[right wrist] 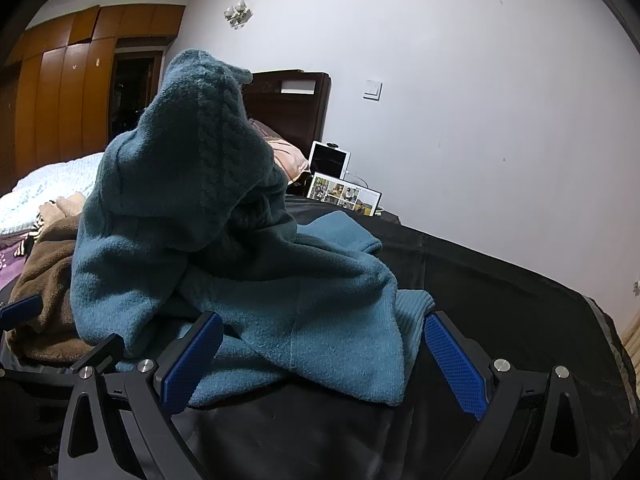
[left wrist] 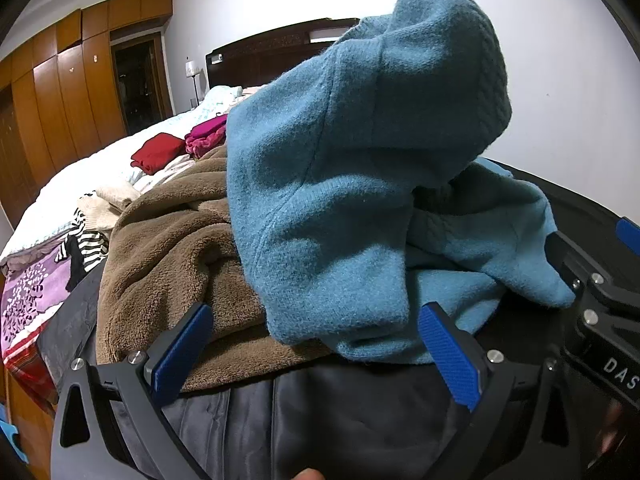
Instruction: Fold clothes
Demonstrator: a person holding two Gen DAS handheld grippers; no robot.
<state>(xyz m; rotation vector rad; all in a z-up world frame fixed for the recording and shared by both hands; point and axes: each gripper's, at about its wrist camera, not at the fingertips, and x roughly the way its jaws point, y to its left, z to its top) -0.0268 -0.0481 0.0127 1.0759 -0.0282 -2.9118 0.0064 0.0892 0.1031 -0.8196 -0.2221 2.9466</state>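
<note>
A teal knit sweater (left wrist: 352, 184) is lying in a crumpled heap on a dark sheet (left wrist: 320, 412), one cable-knit part of it standing up in a peak and a ribbed hem (right wrist: 414, 306) trailing toward the right side. It is partly resting on a brown fleece blanket (left wrist: 168, 252) bunched beside it. The left gripper (left wrist: 316, 356) is sitting with its jaws wide apart at the sweater's near edge, clamping nothing. The right gripper (right wrist: 324, 364) is likewise spread open, its blue pads flanking the near folds. The sweater's sleeves and neckline are being hidden within the folds. Beyond the heap, other clothes (left wrist: 160, 152) are lying on the bed (left wrist: 80, 172).
</note>
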